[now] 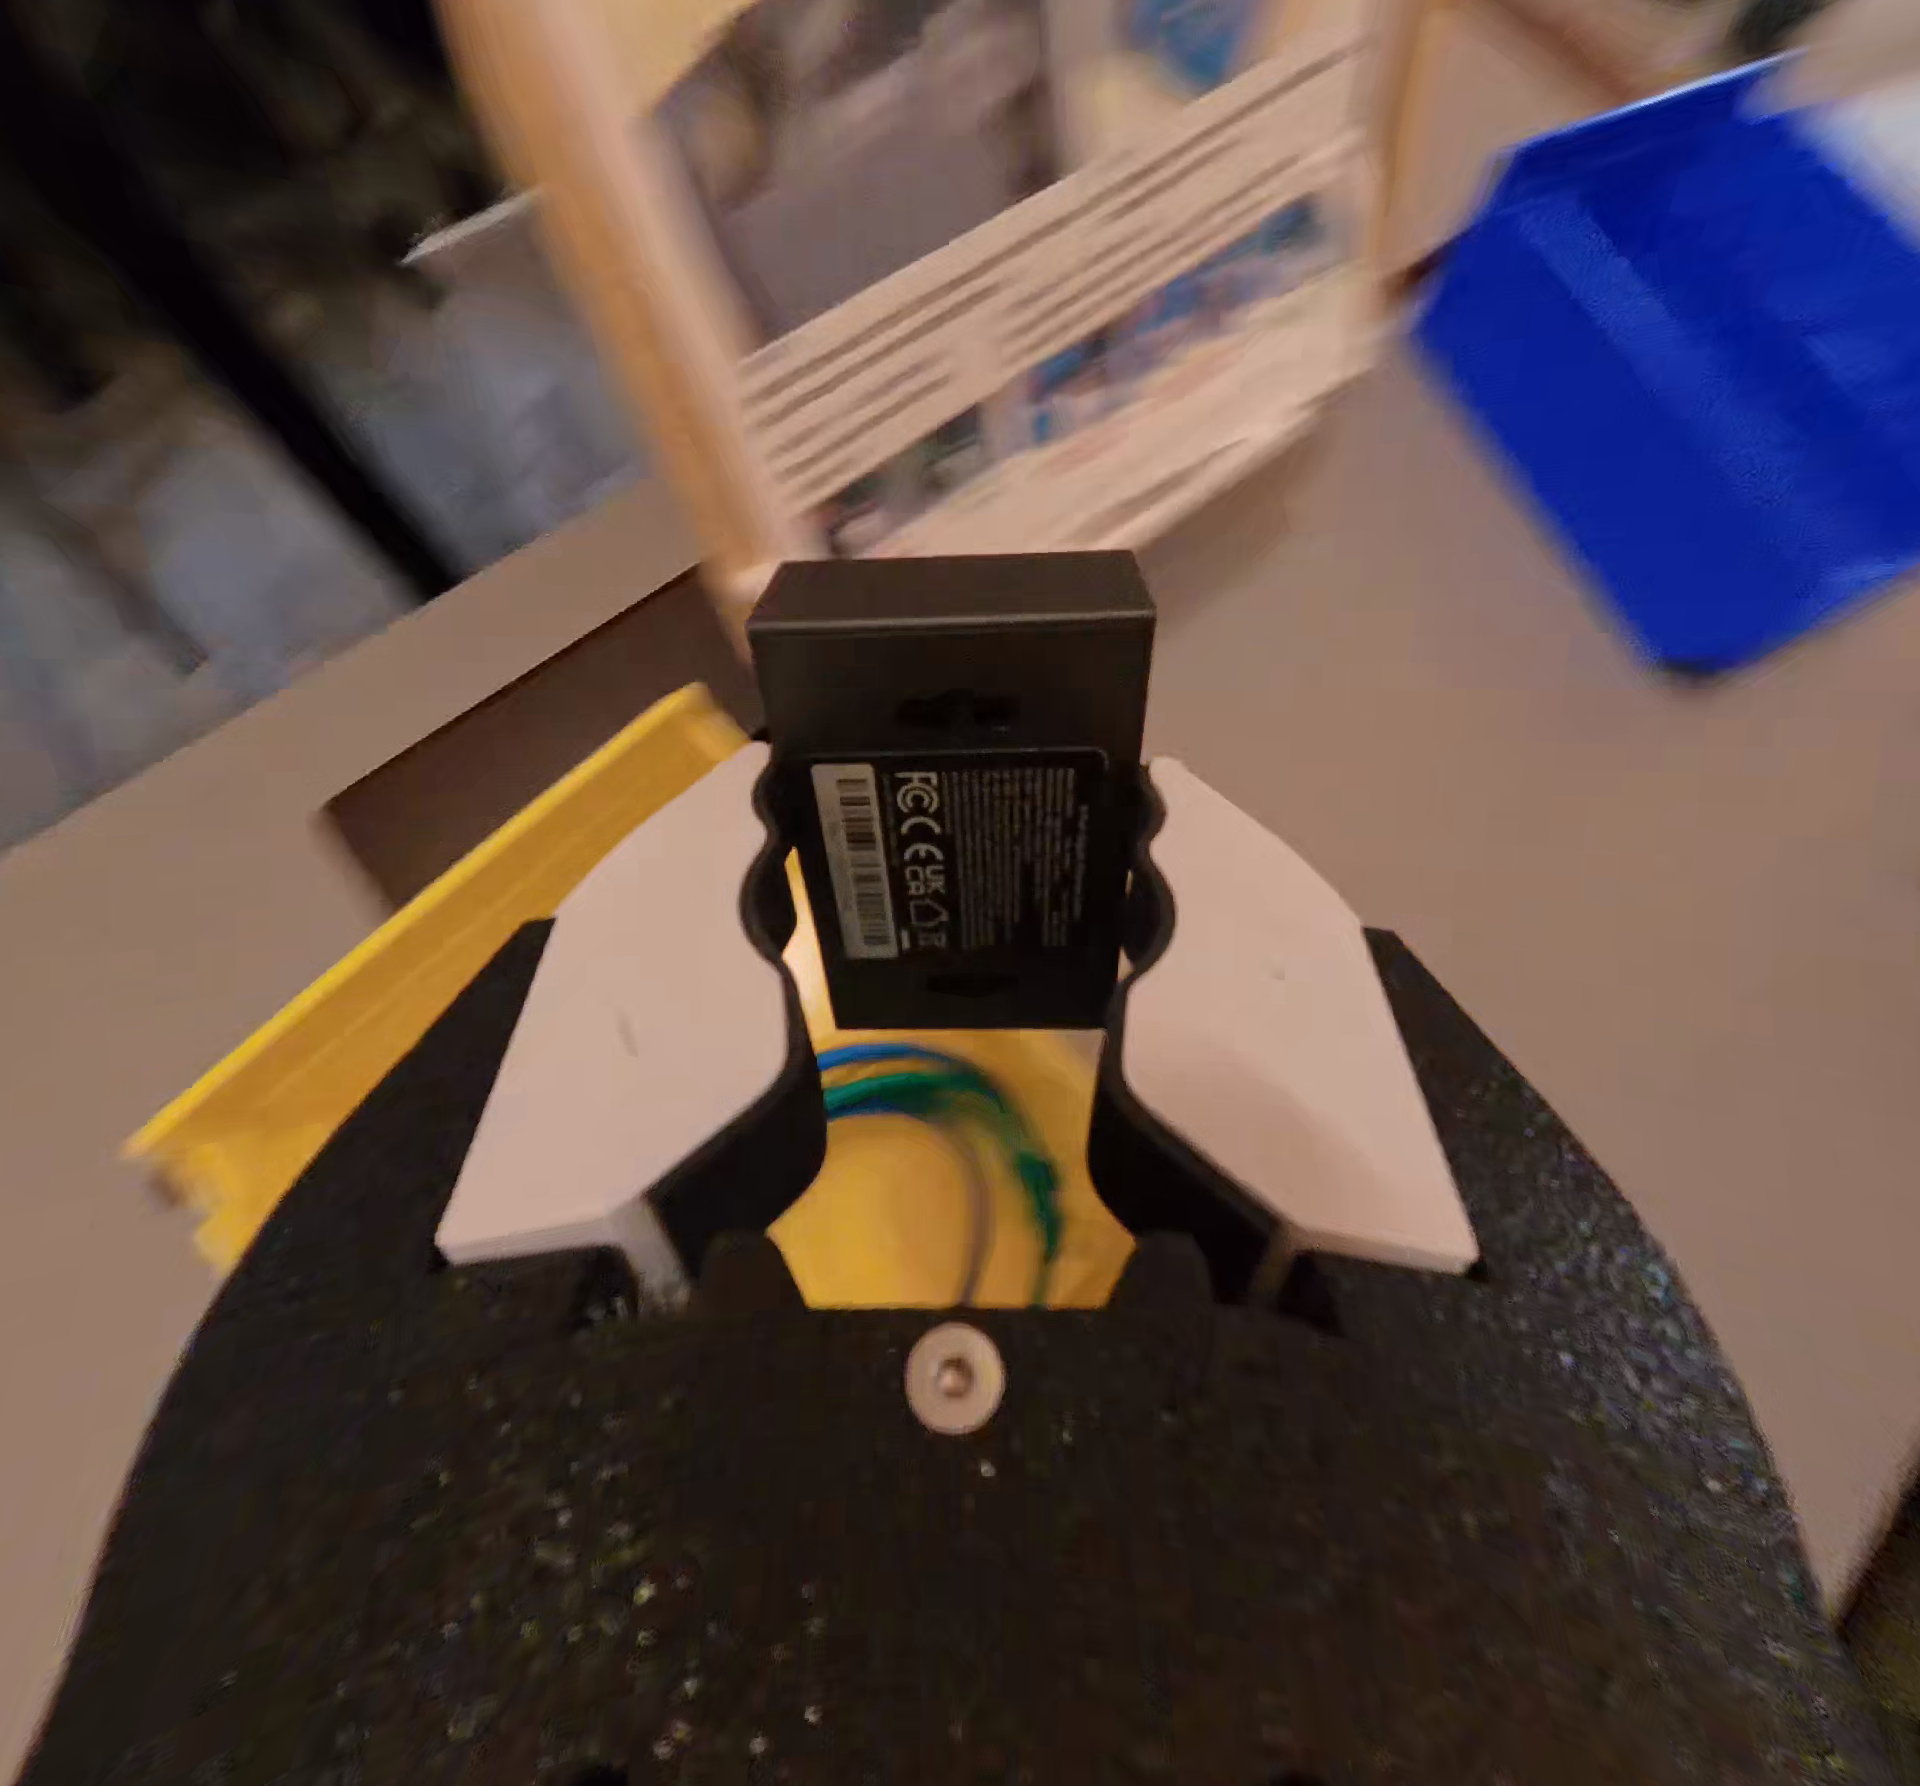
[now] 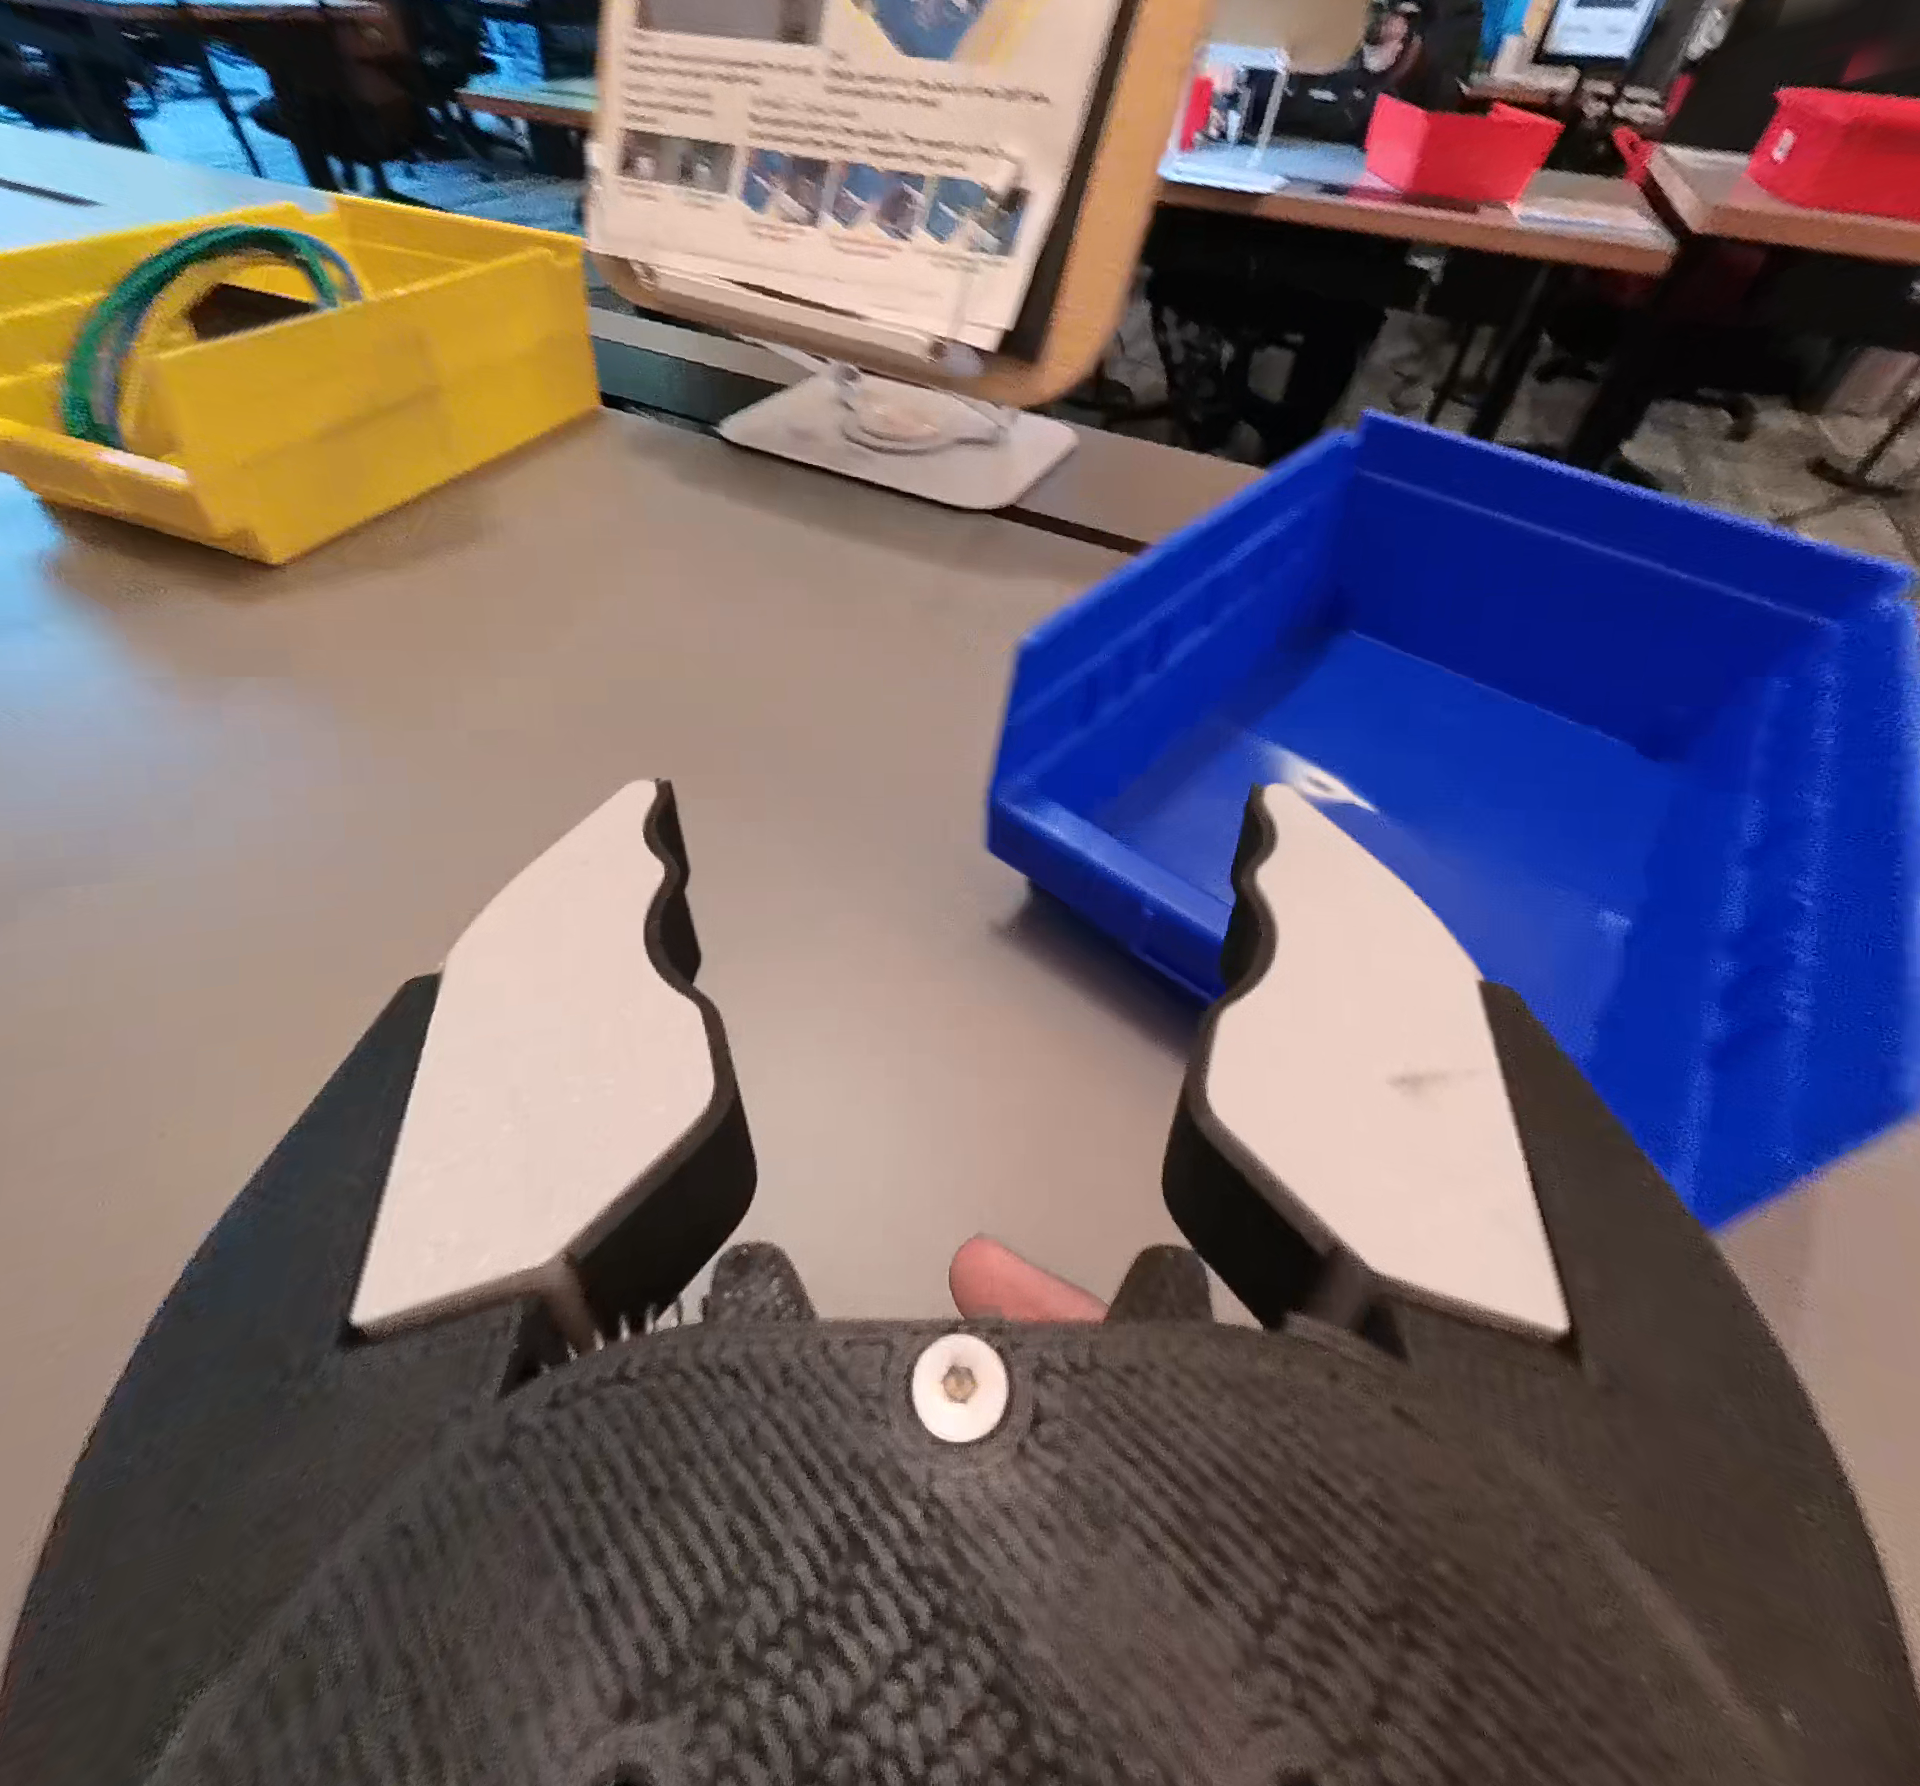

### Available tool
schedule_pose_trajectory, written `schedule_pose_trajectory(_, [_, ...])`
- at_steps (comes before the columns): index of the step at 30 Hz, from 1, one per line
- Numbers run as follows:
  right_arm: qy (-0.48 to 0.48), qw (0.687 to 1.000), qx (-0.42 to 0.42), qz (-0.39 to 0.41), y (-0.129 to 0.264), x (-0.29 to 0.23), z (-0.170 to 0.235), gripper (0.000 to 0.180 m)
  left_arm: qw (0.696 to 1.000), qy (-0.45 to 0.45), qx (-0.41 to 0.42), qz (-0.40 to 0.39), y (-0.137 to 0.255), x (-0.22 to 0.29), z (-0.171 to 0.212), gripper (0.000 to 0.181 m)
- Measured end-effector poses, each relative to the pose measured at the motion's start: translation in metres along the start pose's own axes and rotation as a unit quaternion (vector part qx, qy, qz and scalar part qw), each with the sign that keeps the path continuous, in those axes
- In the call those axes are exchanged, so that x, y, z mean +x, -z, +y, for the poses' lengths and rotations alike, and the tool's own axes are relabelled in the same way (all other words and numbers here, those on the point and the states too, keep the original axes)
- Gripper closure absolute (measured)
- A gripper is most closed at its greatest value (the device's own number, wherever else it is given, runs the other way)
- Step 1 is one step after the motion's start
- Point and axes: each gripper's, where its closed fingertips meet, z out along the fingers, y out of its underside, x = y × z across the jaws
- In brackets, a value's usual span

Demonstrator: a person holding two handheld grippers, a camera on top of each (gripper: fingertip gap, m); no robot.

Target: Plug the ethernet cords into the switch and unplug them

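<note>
My left gripper (image 1: 951, 853) is shut on the black ethernet switch (image 1: 951, 697), labelled underside facing the camera, held in the air above the yellow bin (image 1: 499, 915). Blue, green and grey ethernet cords (image 1: 956, 1102) lie coiled in the bin below it. In the right wrist view the yellow bin (image 2: 343, 406) sits at the far left of the table with the cords (image 2: 156, 313) looping out of it. My right gripper (image 2: 961, 853) is open and empty above the table, beside the blue bin (image 2: 1455, 770). The switch's ports are hidden.
The empty blue bin (image 1: 1683, 365) sits right of centre on the grey table (image 2: 623, 697). A sign holder with printed sheets (image 2: 852, 126) stands at the table's far edge. Other tables with red bins (image 2: 1455, 147) stand farther back. A fingertip (image 2: 1013, 1284) shows under the right gripper.
</note>
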Motion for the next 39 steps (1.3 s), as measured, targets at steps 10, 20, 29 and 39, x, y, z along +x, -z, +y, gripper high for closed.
schedule_pose_trajectory(10, [0.106,0.983,0.146,-0.035,-0.017,-0.134,-0.060,0.085,0.899,0.005,0.213,0.383,-0.004,0.302,0.034,0.120])
schedule_pose_trajectory(20, [0.274,0.919,0.279,0.041,0.024,-0.165,-0.083,0.125,0.802,0.182,0.218,0.526,-0.033,0.407,0.073,0.120])
schedule_pose_trajectory(29, [0.400,0.877,0.237,0.123,0.024,-0.158,-0.074,0.152,0.751,0.218,0.237,0.577,-0.034,0.419,0.082,0.120])
schedule_pose_trajectory(39, [0.619,0.735,0.103,0.257,0.008,-0.132,-0.054,0.153,0.835,0.271,0.143,0.456,-0.060,0.386,0.104,0.111])
